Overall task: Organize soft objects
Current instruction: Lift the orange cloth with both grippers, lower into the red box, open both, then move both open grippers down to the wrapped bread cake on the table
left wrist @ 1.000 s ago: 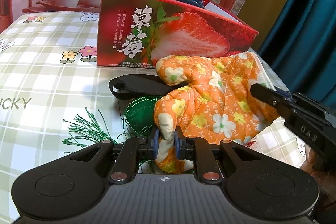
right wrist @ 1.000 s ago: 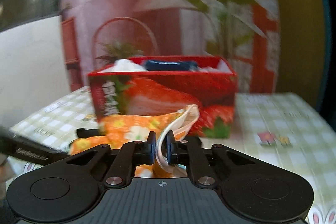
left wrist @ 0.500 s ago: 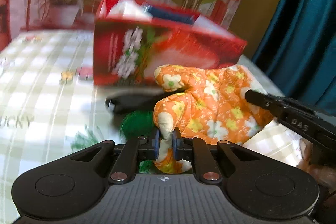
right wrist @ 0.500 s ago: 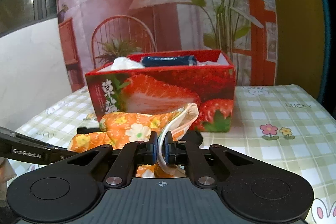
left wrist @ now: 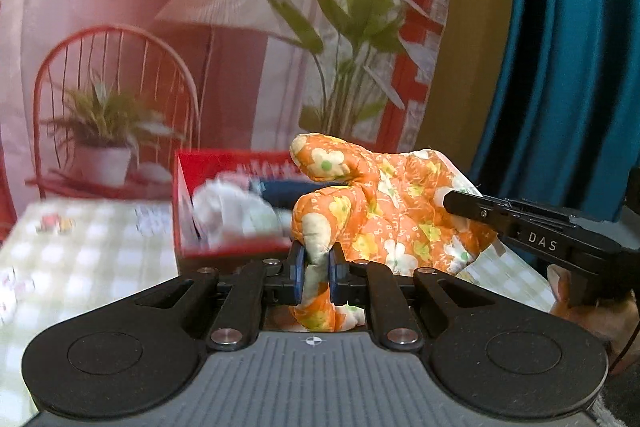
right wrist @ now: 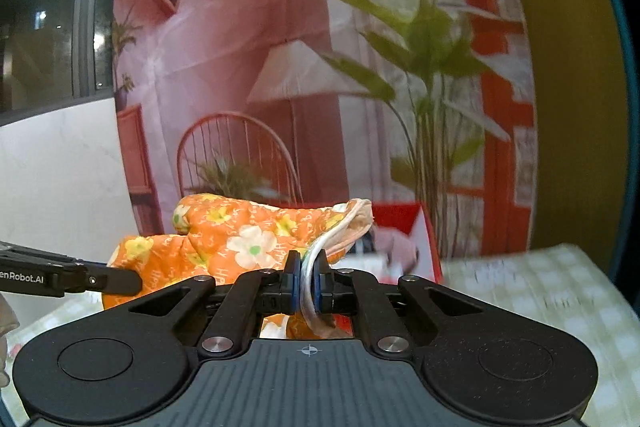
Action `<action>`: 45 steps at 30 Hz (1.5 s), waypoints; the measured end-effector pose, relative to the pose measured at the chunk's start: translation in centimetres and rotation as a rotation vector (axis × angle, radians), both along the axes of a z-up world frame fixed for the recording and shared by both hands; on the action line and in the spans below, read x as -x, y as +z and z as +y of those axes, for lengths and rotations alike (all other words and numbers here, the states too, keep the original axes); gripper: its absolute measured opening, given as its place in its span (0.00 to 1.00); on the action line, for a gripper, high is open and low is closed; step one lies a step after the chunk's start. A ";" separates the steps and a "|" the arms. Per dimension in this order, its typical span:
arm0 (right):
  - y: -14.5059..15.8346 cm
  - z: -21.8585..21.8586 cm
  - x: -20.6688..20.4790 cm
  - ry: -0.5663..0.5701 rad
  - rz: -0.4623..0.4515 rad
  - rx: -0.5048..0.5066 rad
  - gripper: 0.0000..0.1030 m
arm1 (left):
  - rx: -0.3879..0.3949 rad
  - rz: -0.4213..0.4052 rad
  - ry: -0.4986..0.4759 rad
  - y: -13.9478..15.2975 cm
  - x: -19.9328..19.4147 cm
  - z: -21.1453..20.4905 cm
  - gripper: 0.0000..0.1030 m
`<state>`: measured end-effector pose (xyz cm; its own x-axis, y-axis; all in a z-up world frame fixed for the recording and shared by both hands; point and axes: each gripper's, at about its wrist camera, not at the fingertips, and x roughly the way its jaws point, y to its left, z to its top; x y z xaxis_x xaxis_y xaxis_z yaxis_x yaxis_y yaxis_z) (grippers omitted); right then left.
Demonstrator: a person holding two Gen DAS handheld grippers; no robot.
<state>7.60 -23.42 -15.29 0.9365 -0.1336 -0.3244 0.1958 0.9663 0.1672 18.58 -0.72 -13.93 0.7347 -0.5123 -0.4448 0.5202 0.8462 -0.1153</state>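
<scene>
Both tools – left tool, right tool – clamp the orange mitt aloft

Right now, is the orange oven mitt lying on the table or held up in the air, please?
Held up: both claws grip the oven mitt, the left claw at its fingers, the right claw at its cuff.

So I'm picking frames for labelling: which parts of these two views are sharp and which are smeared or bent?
Left wrist view: the oven mitt and left gripper are sharp, the red box and tablecloth are motion-smeared. Right wrist view: the mitt and right gripper are crisp, box and tablecloth streaked. Both bow straight lines at the edges.
</scene>
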 end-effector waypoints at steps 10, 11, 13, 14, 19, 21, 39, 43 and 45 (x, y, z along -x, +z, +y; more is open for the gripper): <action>1.2 -3.3 -8.9 -0.001 0.088 0.033 0.06 | -0.069 0.007 0.068 1.5 -8.0 -2.3 0.12; 0.8 -3.5 -9.7 -0.002 0.114 0.027 0.06 | -0.089 0.018 0.069 1.2 -8.8 -2.5 0.13; 0.0 -3.8 -11.4 -0.019 0.182 0.052 0.06 | -0.143 0.025 0.070 0.7 -10.0 -3.3 0.13; -0.4 -3.7 -12.2 -0.022 0.216 0.081 0.06 | -0.165 0.029 0.067 0.5 -10.6 -3.7 0.13; -2.1 -4.1 -15.2 -0.004 0.337 0.057 0.07 | -0.209 0.127 0.065 -1.0 -13.4 -4.5 0.13; -2.8 -5.2 -15.7 -0.014 0.359 -0.054 0.08 | -0.145 0.231 0.094 -1.9 -14.8 -3.9 0.13; -3.0 -6.7 -14.1 -0.088 0.437 -0.225 0.26 | -0.151 0.320 0.110 -2.3 -14.1 -2.7 0.54; -1.4 -5.8 -12.8 -0.065 0.405 -0.163 0.49 | -0.166 0.279 0.095 -0.7 -12.4 -2.5 0.58; -0.7 -5.2 -11.9 -0.043 0.398 -0.130 0.49 | -0.182 0.254 0.092 0.0 -11.2 -2.4 0.60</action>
